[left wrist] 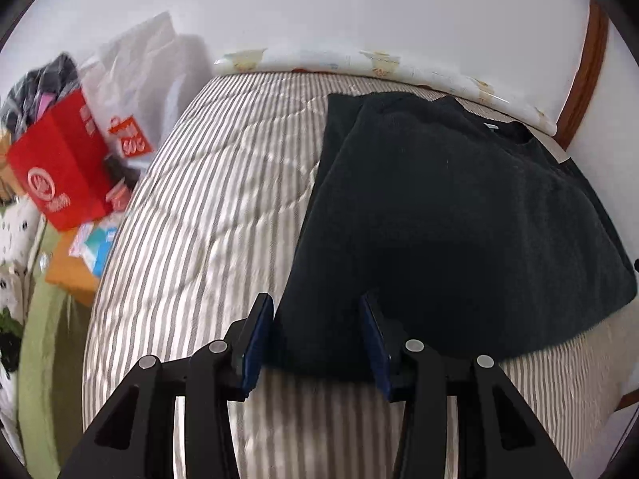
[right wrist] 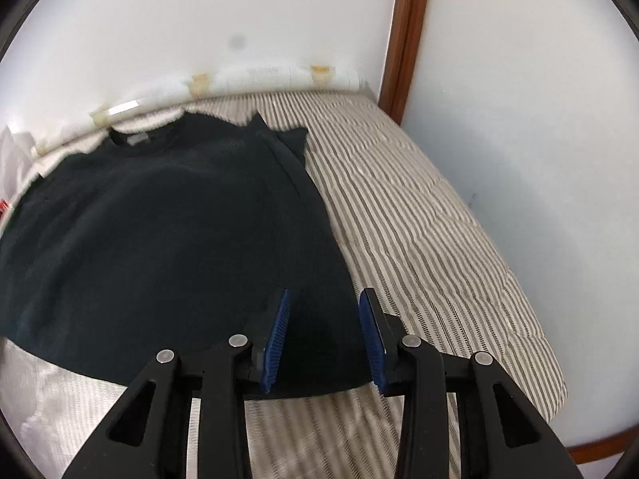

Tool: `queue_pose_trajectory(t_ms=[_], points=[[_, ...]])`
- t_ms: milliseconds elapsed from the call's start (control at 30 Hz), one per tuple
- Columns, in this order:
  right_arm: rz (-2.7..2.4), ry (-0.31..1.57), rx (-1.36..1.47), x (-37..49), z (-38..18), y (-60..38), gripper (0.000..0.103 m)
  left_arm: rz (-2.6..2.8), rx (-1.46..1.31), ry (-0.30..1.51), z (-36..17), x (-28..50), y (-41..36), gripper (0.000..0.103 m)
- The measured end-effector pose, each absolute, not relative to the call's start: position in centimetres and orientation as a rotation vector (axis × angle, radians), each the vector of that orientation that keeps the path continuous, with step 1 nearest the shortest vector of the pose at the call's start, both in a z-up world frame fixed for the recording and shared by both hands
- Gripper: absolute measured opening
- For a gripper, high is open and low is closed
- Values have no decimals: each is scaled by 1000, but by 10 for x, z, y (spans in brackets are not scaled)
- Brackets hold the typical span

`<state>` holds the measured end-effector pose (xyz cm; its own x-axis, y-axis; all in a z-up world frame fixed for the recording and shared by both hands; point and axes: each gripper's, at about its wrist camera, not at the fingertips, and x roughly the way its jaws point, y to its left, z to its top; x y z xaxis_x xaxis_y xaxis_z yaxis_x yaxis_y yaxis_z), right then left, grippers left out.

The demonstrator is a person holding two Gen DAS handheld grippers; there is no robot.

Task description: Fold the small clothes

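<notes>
Left wrist view: the left gripper [left wrist: 317, 303], jaws spread apart and holding nothing, hovers at the near left hem corner of a black T-shirt [left wrist: 459, 215]. The shirt lies spread on a striped mattress [left wrist: 207, 207], collar toward the far wall. Beside the bed stand a red paper bag [left wrist: 60, 171] and a white plastic bag [left wrist: 139, 80].

Right wrist view: the right gripper [right wrist: 323, 299], jaws likewise apart and empty, hovers at the near right hem corner of the T-shirt [right wrist: 159, 239]. A sleeve [right wrist: 287, 135] lies folded near the collar. A wooden door frame [right wrist: 403, 40] rises beyond the mattress [right wrist: 419, 215].
</notes>
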<state>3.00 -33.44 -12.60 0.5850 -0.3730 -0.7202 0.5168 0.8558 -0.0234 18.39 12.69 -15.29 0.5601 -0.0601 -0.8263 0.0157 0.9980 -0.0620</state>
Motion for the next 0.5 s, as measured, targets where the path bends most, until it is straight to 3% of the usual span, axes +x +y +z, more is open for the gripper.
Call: queue_pose_trajectory(t_ms=[233, 500], points=[[-375, 735, 155, 57, -99, -259, 41, -61, -142, 992, -152, 131, 159, 44], [-50, 810, -32, 136, -121, -87, 43, -47, -201, 971, -155, 76, 188, 44]])
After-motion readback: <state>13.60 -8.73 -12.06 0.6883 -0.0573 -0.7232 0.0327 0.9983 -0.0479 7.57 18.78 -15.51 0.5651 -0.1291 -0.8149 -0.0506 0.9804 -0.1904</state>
